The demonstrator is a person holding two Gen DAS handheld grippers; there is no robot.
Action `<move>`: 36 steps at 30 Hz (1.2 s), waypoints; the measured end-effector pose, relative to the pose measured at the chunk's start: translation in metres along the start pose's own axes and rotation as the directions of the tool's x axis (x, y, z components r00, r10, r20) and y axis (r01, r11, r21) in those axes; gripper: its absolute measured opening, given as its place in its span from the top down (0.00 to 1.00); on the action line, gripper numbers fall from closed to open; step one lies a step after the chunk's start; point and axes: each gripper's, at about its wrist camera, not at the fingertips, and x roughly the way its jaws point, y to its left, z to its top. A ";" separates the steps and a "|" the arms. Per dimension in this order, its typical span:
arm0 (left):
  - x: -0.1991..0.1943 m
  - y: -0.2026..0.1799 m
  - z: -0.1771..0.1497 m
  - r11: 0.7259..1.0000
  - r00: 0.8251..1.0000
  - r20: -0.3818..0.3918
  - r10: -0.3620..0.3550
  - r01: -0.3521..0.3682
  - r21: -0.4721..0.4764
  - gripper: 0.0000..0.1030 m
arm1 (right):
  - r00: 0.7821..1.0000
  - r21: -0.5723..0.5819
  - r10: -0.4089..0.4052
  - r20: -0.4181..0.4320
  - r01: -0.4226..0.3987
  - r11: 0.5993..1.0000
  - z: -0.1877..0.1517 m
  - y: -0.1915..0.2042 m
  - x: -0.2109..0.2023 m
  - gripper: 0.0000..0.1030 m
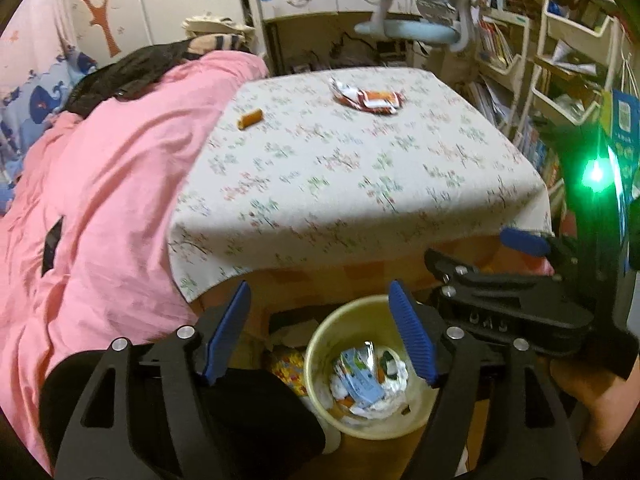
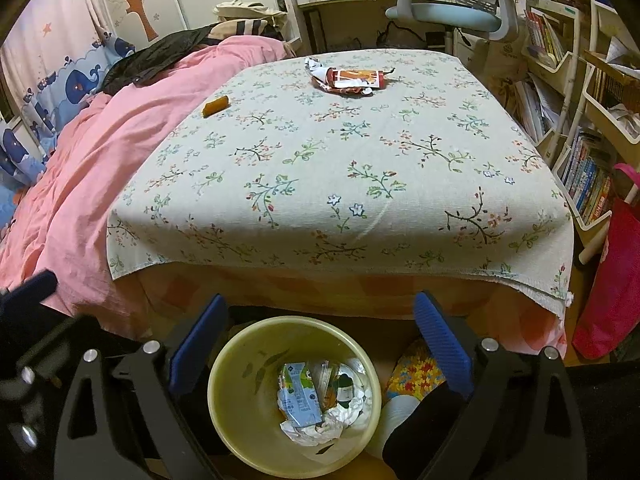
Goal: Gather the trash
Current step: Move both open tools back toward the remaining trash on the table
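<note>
A pale yellow waste bin [image 1: 320, 344] [image 2: 240, 344] stands on the floor in front of the table and holds several wrappers and crumpled papers. My left gripper [image 1: 320, 328] is open and empty above the bin. My right gripper [image 2: 320, 344] is open and empty above the bin too; it shows in the left wrist view [image 1: 500, 280] at the right. On the floral tablecloth [image 2: 340, 180] [image 1: 340, 168] lie a red and white torn snack wrapper [image 2: 350, 77] [image 1: 370, 99] at the far side and a small orange piece [image 2: 215, 106] [image 1: 250, 118] at the far left.
A pink quilt [image 2: 100, 152] covers the bed left of the table. Bookshelves [image 2: 580, 120] line the right side, with a magenta bag [image 2: 612, 280] on the floor. A desk and blue chair [image 2: 448, 12] stand beyond the table. A colourful patterned object [image 2: 416, 372] lies beside the bin.
</note>
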 end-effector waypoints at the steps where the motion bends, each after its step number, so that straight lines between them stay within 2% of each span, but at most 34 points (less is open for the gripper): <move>1: -0.001 0.002 0.001 1.000 1.000 0.006 0.007 -0.007 -0.006 0.33 | 1.000 -0.001 0.000 0.001 0.000 1.000 0.000 0.000 0.000 0.11; 11: -0.019 0.033 0.015 0.988 0.991 0.082 0.101 -0.090 -0.129 0.23 | 1.000 -0.011 0.004 0.016 -0.004 1.000 -0.001 0.003 -0.002 0.11; 23: -0.037 0.060 0.029 0.966 0.980 0.113 0.166 -0.139 -0.217 0.21 | 1.000 -0.031 0.008 0.030 -0.007 0.999 -0.001 0.008 -0.002 0.11; 36: -0.058 0.103 0.039 0.914 0.945 0.143 0.294 -0.234 -0.333 0.14 | 0.999 -0.047 0.016 0.033 -0.015 0.999 -0.001 0.014 -0.001 0.11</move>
